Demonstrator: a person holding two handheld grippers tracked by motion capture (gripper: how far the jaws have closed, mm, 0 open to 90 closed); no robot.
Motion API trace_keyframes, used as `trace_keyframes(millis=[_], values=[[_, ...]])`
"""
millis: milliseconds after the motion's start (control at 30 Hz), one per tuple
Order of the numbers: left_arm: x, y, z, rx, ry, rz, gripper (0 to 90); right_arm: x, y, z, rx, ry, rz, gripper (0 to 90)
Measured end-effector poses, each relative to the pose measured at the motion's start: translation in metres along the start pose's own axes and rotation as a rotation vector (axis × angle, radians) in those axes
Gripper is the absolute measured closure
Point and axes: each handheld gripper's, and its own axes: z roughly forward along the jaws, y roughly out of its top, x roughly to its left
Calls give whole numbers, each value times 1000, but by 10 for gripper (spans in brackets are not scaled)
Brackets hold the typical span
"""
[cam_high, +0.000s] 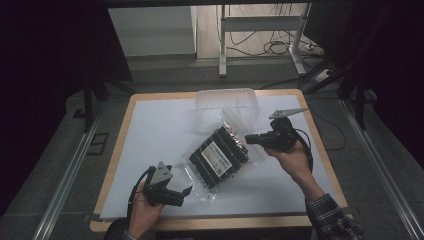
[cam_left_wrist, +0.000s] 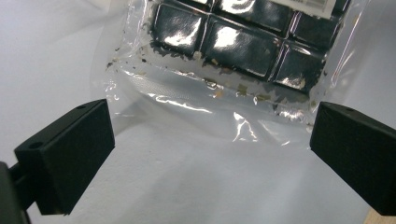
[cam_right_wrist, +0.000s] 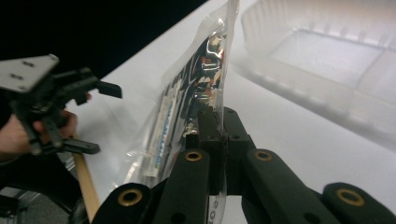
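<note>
A clear plastic bag of dark rectangular packets (cam_high: 218, 155) lies slanted on the white table sheet (cam_high: 150, 135). My right gripper (cam_high: 250, 139) is shut on the bag's upper right edge; in the right gripper view the bag (cam_right_wrist: 187, 102) stands on edge, pinched between the jaws (cam_right_wrist: 219, 128). My left gripper (cam_high: 186, 192) is open at the bag's lower left end. In the left gripper view its fingers (cam_left_wrist: 70, 149) stand wide apart, with the bag's sealed end (cam_left_wrist: 210, 93) just ahead of them, not touched.
A clear plastic tray (cam_high: 226, 106) stands at the back middle of the table, just behind the bag; it is also in the right gripper view (cam_right_wrist: 327, 60). The wooden table edge (cam_high: 200, 222) runs along the front. Table legs and cables lie on the floor beyond.
</note>
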Motion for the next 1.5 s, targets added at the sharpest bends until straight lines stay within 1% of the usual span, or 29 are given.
trace_keyframes(millis=[300,333,500,600,700,767,800,967,1067,1167,1200,1267,1300,1333,1400,1433,1500], values=[[1,0,-1,-10,10,-1,0,16,27,-15,-28,57,-45,891],[1,0,-1,-10,10,-1,0,16,27,-15,-28,57,-45,891],[2,0,-1,-13,10,-5,0,23,39,-21,-42,67,-68,891],[1,0,0,-11,9,-3,0,25,44,-24,-41,51,-85,891],[1,0,0,-10,9,-2,0,24,48,-26,-45,39,-91,891],[1,0,0,-10,9,-3,0,23,51,-29,-46,25,-98,891],[1,0,0,-11,8,-4,0,22,54,-31,-47,10,-102,891],[1,0,1,-9,6,-4,0,19,63,-37,-56,-13,-111,891],[1,0,1,-9,3,-2,0,16,69,-40,-62,-18,-115,891],[1,0,2,-7,-2,3,0,10,77,-43,-66,-22,-106,891],[1,0,2,-7,-2,3,0,10,77,-43,-66,-22,-106,891],[2,-1,3,-1,-14,-4,0,6,84,-44,-74,-20,-101,891],[2,-1,3,-1,-14,-4,0,6,84,-44,-74,-20,-101,891],[2,-1,3,-8,-17,-1,0,5,89,-45,-73,-22,-104,891],[2,-1,3,-13,-17,2,0,4,92,-45,-73,-25,-105,891],[1,0,3,-16,-16,6,0,1,97,-45,-70,-27,-101,891],[1,0,3,-18,-17,6,0,0,100,-45,-71,-31,-102,891]])
